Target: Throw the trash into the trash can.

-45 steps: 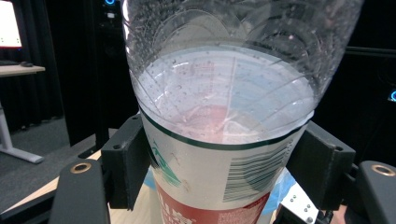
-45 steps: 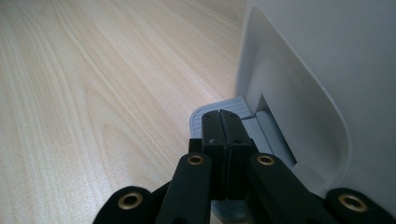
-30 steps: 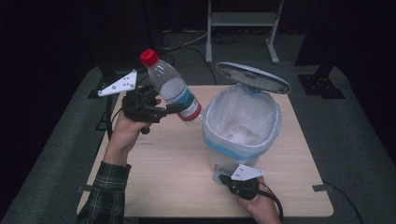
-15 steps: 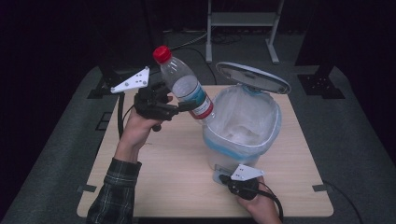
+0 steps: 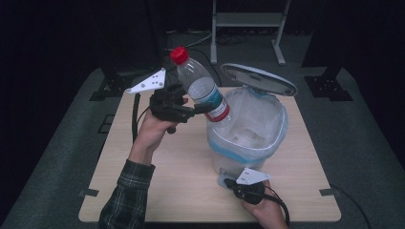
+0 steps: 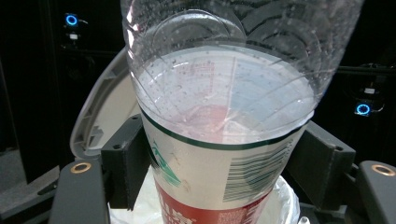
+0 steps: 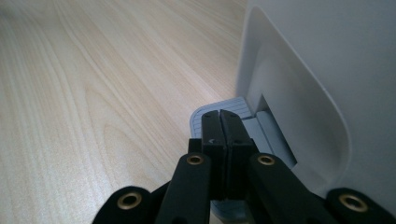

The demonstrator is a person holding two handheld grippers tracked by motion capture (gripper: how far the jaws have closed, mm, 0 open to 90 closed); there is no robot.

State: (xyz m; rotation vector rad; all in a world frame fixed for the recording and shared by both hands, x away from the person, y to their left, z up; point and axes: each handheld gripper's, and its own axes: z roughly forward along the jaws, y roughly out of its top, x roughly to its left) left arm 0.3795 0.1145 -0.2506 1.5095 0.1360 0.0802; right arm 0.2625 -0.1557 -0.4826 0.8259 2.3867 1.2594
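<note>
At the near edge of the light wooden counter [image 5: 162, 191], the right gripper [image 5: 239, 185] is held low in a hand, its grey three-cornered plate uppermost; in the right gripper view its two black fingers [image 7: 212, 135] are seen pressed flat together with nothing between them, their tips resting on the ribbed grey foot pedal [image 7: 233, 106] at the base of the bin; the pedal projects from a recess in the bin's pale wall.

Just beyond stands the white plastic pedal bin [image 5: 248, 138], lined with a translucent bag with a blue band; its round grey lid [image 5: 258, 78] is raised and tilted back at the far side.

To the left of the bin, the left gripper [image 5: 200, 109] is held above the counter by a hand from a plaid sleeve [image 5: 126, 200]; its fingers [image 6: 123, 163] are clamped on the labelled lower body of a clear plastic bottle with a red cap [image 5: 203, 88]; the bottle is tilted, cap up and away from the bin, base over the bin's near-left rim; in the left gripper view the bag-lined opening is seen directly beyond the bottle [image 6: 219, 140]; droplets are visible inside its clear wall.

Beyond the counter, a grey metal stand [image 5: 246, 21] is seen against a dark background.
</note>
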